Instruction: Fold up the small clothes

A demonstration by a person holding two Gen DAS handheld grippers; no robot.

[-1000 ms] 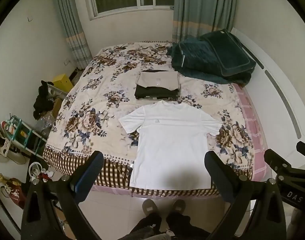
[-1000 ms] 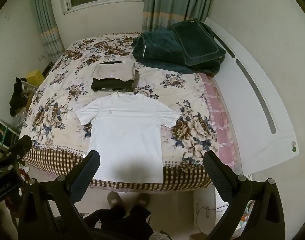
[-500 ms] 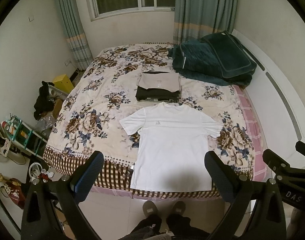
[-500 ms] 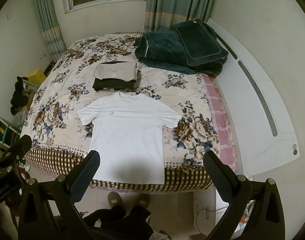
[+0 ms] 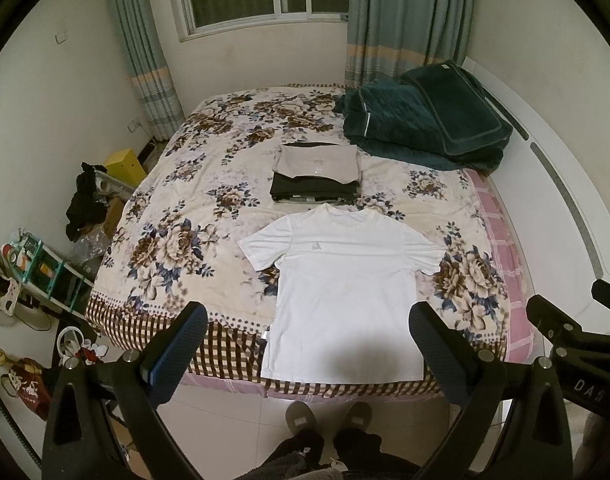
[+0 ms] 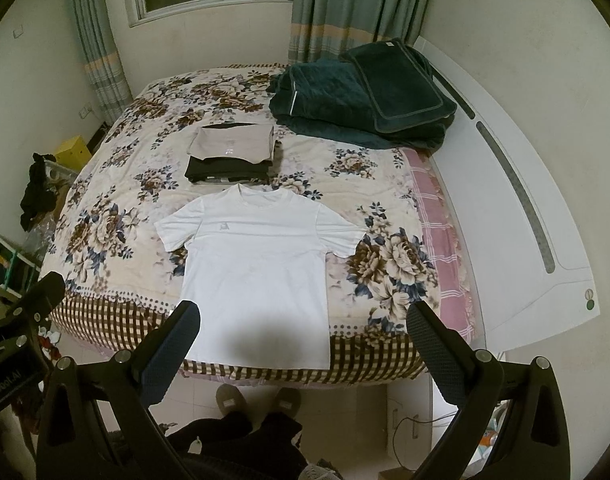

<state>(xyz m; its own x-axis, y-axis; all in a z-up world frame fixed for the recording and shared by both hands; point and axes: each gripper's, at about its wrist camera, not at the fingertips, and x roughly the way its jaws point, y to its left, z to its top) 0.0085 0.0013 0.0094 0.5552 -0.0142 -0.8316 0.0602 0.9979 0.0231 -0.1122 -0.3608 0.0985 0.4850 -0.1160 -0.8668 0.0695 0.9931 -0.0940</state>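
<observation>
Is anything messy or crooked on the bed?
Nothing stands out. The white T-shirt lies flat and straight on the bed, the folded clothes sit in a neat stack behind it, and the green blanket is bundled in the far corner.

Person: you see only your slippers [image 5: 301,416] and dark trouser legs [image 6: 241,436]; the bottom edge cuts off the rest
Left gripper [image 5: 309,340]: your handle and hand lie below the frame
Right gripper [image 6: 305,336]: the same, body cut off at the bottom edge
Folded stack [image 5: 317,176]: the lower garments are covered by the beige top piece, so you cannot count them
T-shirt logo [image 5: 315,245]: too small to read
Floor clutter [image 5: 29,268]: cut by the left edge, items too small to name
Teal bedding [image 6: 361,92]: hides the bed's far corner
</observation>
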